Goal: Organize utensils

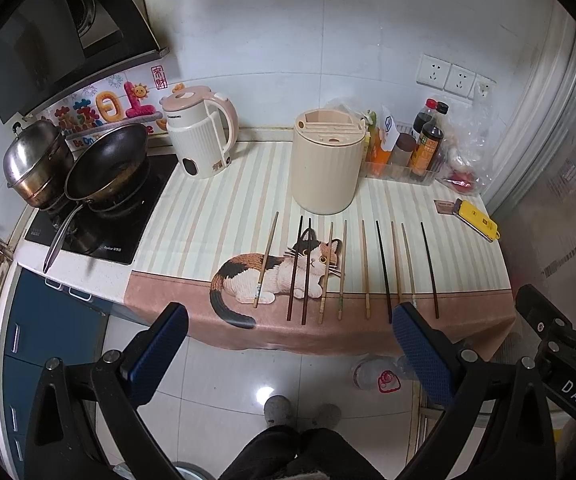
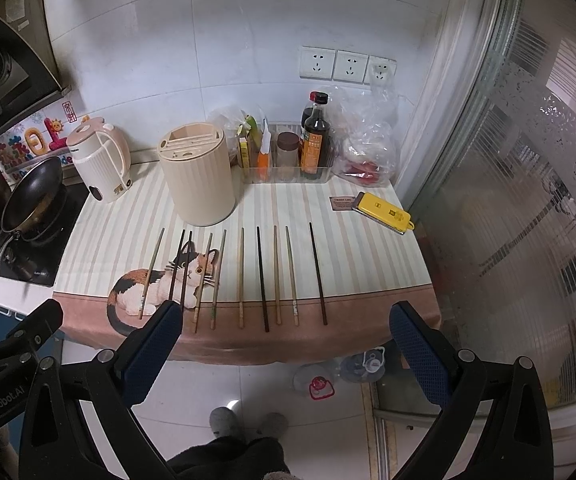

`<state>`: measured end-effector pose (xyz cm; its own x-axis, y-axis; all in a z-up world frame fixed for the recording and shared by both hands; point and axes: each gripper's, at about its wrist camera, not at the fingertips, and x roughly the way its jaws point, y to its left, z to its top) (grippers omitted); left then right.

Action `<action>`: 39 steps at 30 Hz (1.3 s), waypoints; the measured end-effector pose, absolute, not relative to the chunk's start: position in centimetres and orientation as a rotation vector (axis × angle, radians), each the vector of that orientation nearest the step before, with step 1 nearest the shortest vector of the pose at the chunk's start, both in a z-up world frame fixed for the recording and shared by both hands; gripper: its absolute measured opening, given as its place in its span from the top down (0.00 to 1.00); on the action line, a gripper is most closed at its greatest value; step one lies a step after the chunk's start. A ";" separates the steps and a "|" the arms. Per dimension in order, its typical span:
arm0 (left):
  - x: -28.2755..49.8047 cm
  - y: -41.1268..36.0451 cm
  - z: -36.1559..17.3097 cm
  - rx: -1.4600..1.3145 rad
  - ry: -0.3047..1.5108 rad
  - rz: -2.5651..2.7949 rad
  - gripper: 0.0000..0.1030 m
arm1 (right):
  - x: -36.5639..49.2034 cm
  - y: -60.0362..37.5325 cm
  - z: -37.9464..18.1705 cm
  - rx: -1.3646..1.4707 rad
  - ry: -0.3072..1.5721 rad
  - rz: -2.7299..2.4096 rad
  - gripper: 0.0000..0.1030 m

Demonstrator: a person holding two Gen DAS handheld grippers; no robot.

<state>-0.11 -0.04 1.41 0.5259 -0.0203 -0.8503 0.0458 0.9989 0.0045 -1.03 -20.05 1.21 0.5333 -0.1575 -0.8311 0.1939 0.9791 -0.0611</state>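
Several chopsticks, some pale wood (image 1: 365, 269) (image 2: 241, 277) and some dark (image 1: 429, 270) (image 2: 318, 273), lie side by side on the cat-print cloth (image 1: 215, 216) (image 2: 352, 256). Behind them stands a cream round utensil holder (image 1: 326, 162) (image 2: 196, 174) with slots in its top. My left gripper (image 1: 288, 314) is open and empty, held off the counter's front edge. My right gripper (image 2: 283, 314) is open and empty, also short of the front edge. The right gripper shows at the far right of the left wrist view (image 1: 560, 300).
A pink-and-white kettle (image 1: 201, 136) (image 2: 99, 164) stands left of the holder. A pan (image 1: 107, 164) and a steel pot (image 1: 35, 164) sit on the hob. A tray of sauce bottles (image 1: 424, 148) (image 2: 312, 144), a plastic bag (image 2: 364, 140) and a yellow device (image 1: 478, 220) (image 2: 384, 212) lie at the right. A glass door (image 2: 508, 200) bounds the right side.
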 end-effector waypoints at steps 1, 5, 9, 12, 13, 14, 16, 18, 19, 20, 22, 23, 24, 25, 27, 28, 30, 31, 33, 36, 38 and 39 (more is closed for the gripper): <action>-0.1 0.0 1.5 0.025 1.017 -0.040 0.00 | -1.0 -20.0 1.3 0.039 0.986 -0.210 0.00; 0.0 0.0 1.3 0.025 1.016 -0.041 0.00 | -0.7 -19.7 1.8 0.036 0.983 -0.209 0.00; 0.1 -0.1 1.4 0.025 1.016 -0.041 0.00 | -0.6 -19.4 2.2 0.036 0.978 -0.208 0.00; 0.3 0.0 1.4 0.025 1.017 -0.040 0.00 | -0.6 -19.4 2.1 0.037 0.976 -0.208 0.00; 0.3 0.0 1.5 0.024 1.016 -0.041 0.00 | -0.7 -19.6 2.0 0.038 0.975 -0.208 0.00; 0.3 -0.1 1.4 0.026 1.015 -0.039 0.00 | -0.7 -19.5 2.1 0.039 0.974 -0.209 0.00; 0.4 -0.1 1.5 0.025 1.017 -0.040 0.00 | -0.8 -19.6 2.1 0.040 0.971 -0.209 0.00; 0.3 -0.1 1.4 0.027 1.016 -0.040 0.00 | -0.9 -19.7 2.3 0.041 0.966 -0.210 0.00; 0.3 -0.1 1.4 0.027 1.017 -0.040 0.00 | -1.0 -19.8 2.2 0.042 0.964 -0.210 0.00; 0.3 -0.1 1.4 0.026 1.017 -0.041 0.00 | -1.1 -19.8 2.2 0.043 0.963 -0.210 0.00; 0.6 -0.2 1.5 0.025 1.017 -0.042 0.00 | -1.2 -19.8 2.2 0.042 0.961 -0.210 0.00; 0.4 -0.2 1.5 0.025 1.017 -0.042 0.00 | -1.2 -19.8 2.2 0.042 0.961 -0.209 0.00; 0.5 -0.3 1.5 0.026 1.017 -0.042 0.00 | -1.2 -19.8 2.2 0.042 0.962 -0.209 0.00; 0.6 -0.3 1.6 0.026 1.018 -0.042 0.00 | -1.2 -19.8 2.2 0.042 0.961 -0.209 0.00; 0.5 -0.3 1.5 0.026 1.016 -0.043 0.00 | -1.3 -19.8 2.3 0.040 0.960 -0.208 0.00; 0.6 -0.3 1.6 0.026 1.016 -0.043 0.00 | -1.2 -19.8 2.2 0.042 0.961 -0.209 0.00; 0.4 -0.2 1.5 0.026 1.015 -0.042 0.00 | -1.2 -19.8 2.3 0.044 0.960 -0.209 0.00; 0.5 -0.2 1.5 0.025 1.014 -0.042 0.00 | -1.2 -19.7 2.3 0.042 0.961 -0.210 0.00; 0.6 -0.4 1.7 0.023 1.012 -0.042 0.00 | -1.2 -19.7 2.3 0.043 0.960 -0.210 0.00; 0.6 -0.5 1.8 0.021 1.008 -0.042 0.00 | -1.2 -19.7 2.4 0.041 0.958 -0.211 0.00; 0.7 -0.5 1.8 0.022 1.006 -0.043 0.00 | -1.4 -19.7 2.5 0.042 0.955 -0.211 0.00; 0.5 -0.4 1.9 0.023 1.005 -0.044 0.00 | -1.5 -19.7 2.6 0.043 0.954 -0.211 0.00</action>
